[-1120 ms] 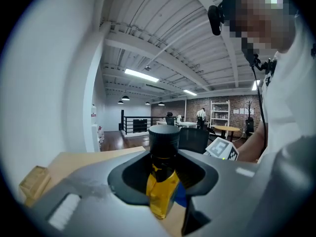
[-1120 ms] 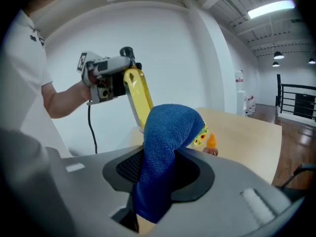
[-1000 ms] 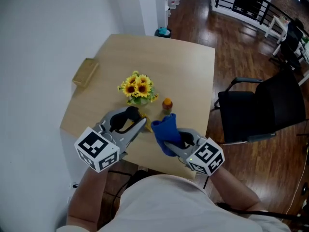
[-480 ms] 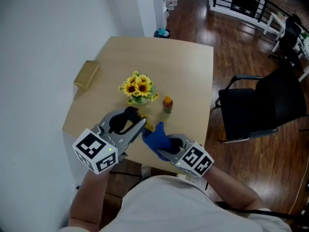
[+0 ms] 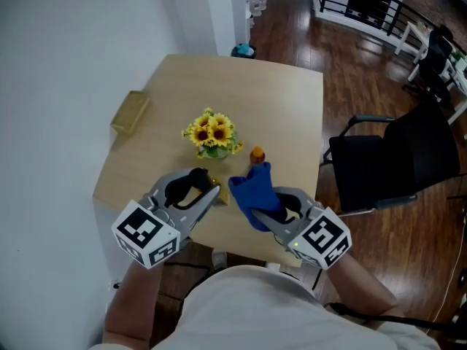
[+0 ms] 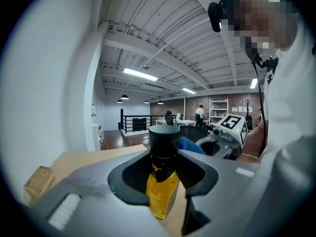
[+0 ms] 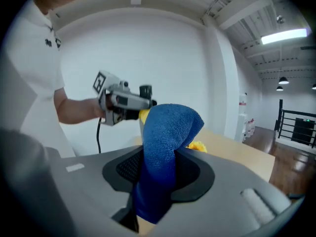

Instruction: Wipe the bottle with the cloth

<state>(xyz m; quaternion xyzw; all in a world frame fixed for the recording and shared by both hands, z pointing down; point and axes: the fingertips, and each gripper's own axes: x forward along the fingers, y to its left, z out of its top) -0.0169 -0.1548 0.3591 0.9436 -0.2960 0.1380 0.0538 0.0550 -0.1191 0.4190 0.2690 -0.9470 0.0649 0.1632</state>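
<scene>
A small bottle of yellow liquid with a black cap is clamped between the jaws of my left gripper, which is shut on its neck and body. In the head view only its yellow tip shows, over the near table edge. My right gripper is shut on a blue cloth, which stands folded up out of the jaws. The cloth hangs just right of the bottle, a small gap apart. The right gripper view shows the left gripper holding the bottle up at cloth height.
On the light wooden table stand a pot of sunflowers and a small orange-capped bottle just beyond the cloth. A wooden block lies at the left edge. A black chair stands to the right on the wooden floor.
Half a second ago the right gripper had brought the cloth left and low against the bottle. It has since drawn back right and up. The left gripper barely moved.
</scene>
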